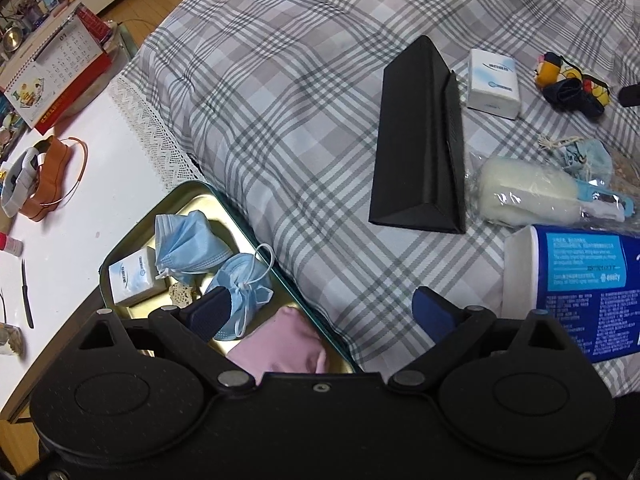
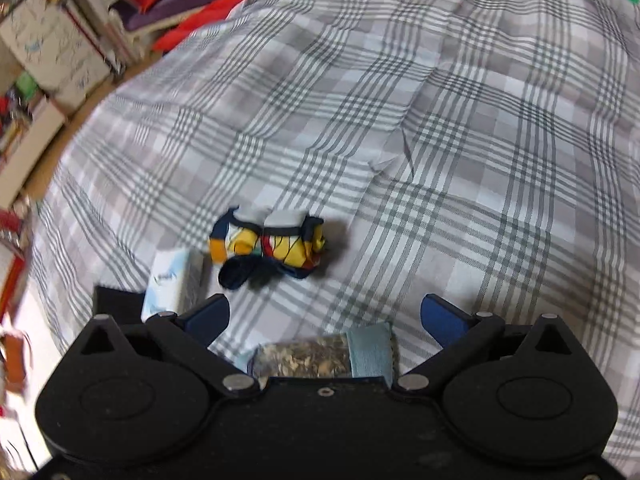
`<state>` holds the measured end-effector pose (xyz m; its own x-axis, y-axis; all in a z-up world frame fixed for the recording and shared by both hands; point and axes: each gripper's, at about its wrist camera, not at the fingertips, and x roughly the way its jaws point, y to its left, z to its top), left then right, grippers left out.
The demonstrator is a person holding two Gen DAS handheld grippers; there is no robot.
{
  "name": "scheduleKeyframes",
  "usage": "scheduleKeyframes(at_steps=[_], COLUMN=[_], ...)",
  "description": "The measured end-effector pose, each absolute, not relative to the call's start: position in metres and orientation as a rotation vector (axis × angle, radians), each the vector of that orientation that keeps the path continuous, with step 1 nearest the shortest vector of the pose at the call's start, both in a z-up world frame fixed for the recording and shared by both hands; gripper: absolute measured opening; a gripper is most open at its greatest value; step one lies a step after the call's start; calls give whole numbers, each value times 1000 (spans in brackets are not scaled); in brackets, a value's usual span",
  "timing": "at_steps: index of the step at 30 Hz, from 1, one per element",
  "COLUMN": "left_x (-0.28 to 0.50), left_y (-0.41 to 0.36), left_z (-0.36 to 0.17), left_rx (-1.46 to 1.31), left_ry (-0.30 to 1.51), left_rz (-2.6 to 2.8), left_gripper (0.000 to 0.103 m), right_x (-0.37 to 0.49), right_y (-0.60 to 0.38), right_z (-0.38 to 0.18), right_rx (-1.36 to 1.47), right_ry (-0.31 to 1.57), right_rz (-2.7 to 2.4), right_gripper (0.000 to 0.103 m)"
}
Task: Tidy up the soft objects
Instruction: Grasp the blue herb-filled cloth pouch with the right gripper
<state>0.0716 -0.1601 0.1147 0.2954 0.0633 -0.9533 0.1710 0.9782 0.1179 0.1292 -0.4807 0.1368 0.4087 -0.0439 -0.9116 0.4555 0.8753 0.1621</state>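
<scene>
**Both grippers spread wide over plaid bed, tin part-filled**

Left gripper [image 1: 322, 312]: fingers wide apart, nothing btwn them. It hangs over the edge of a shallow gold-lined metal tin w/ green rim [image 1: 200, 194], which sits at the bed's edge beside a white tabletop [image 1: 80, 208]. Left fingertip is right over the tin's contents.

In the tin: two crumpled light-blue face masks [image 1: 188, 252], one further back, one nearer w/ white ear loops just at the fingertip; a small white tissue pack w/ blue print [image 1: 132, 280] at the left wall; a folded pink cloth [image 1: 292, 350] at the near end, partly hidden by the gripper body.

On the grey-and-white plaid bedcover [image 1: 288, 92], well outside the tin: a long black triangular box [image 1: 420, 140]; second white tissue pack [image 1: 494, 84] just right of it; a rolled multicolour fabric bundle w/ dark strap [image 1: 572, 84] further right; a cream fluffy item in clear wrap [image 1: 520, 192]; a blue-and-white paper roll pack [image 1: 580, 288] at near right.

Right gripper [image 2: 324, 318]: fingers also spread, holding nothing. Multicolour bundle [image 2: 272, 244] lies on the cover ahead of it, apart from the fingers. A small pouch w/ speckled filling and pale-blue cloth end [image 2: 320, 356] sits close under the gripper, btwn the fingers' bases; touching or not, can't tell. View is motion-blurred.
</scene>
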Motion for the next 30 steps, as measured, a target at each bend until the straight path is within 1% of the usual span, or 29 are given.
scheduleKeyframes(at_steps=[5,11,19,23,27,30], left_x=[60,45,41,46,55,65], left_y=[-152,-137,-124,-132,-150,-166], left_z=[113,110,111,113,119,123], left_rx=[195,181,151,165,179,175], left_ry=[1286,1296,1304,1298,1280,1275], left_rz=[-85,-79,-61,-74,-97,-134], left_gripper=[95,95,94,94,94,94], right_x=[130,116,119,118,115,113], right_y=[-467,-444,-415,-427,-439,-453], right_z=[126,116,90,92,96,95], right_rx=[410,412,178,185,106,141], right_ry=[1179,1197,1249,1226,1156,1145], right_rz=[-288,-252,-338,-377,-553,-590], right_gripper=[102,102,102,101,101,102])
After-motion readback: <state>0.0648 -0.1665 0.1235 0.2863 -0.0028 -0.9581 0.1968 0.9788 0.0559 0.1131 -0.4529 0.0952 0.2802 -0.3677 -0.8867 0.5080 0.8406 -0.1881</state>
